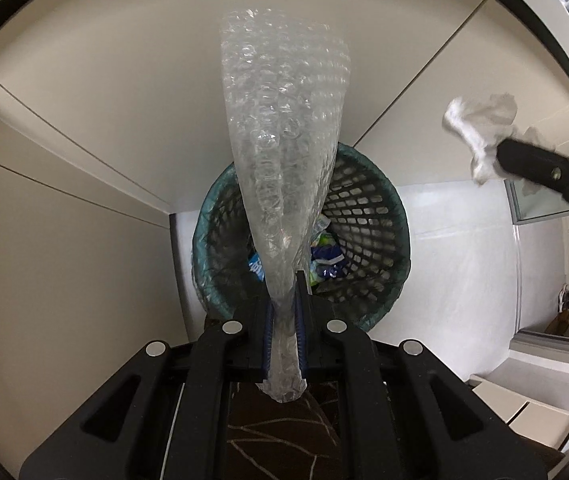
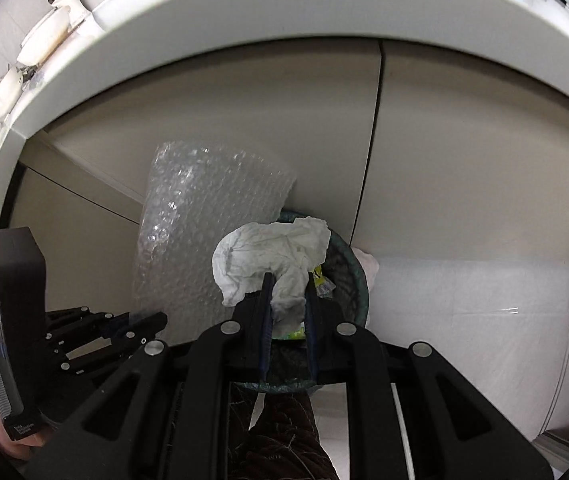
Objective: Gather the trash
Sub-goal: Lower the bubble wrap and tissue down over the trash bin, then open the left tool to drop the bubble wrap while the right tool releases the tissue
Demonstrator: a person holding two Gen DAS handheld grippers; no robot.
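Dangling bubble wrap [image 1: 284, 152] (gripper-pinched [image 1: 284, 312])

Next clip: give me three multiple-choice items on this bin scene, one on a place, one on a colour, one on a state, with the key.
1. Where does the waste basket stand?
A. On the countertop
B. On the floor by the cabinet
C. On a chair

2. What colour is the liner around the basket's rim?
A. Teal green
B. Red
C. Yellow

3. What is the left gripper doing?
A. Open and empty
B. Shut on a tissue
C. Shut on bubble wrap

Key: 1 B, since the basket sits low against the cabinet doors; 2 A, since a teal film folds over the rim; 3 C, since the blue pads pinch the twisted wrap, while the right gripper holds the crumpled tissue.
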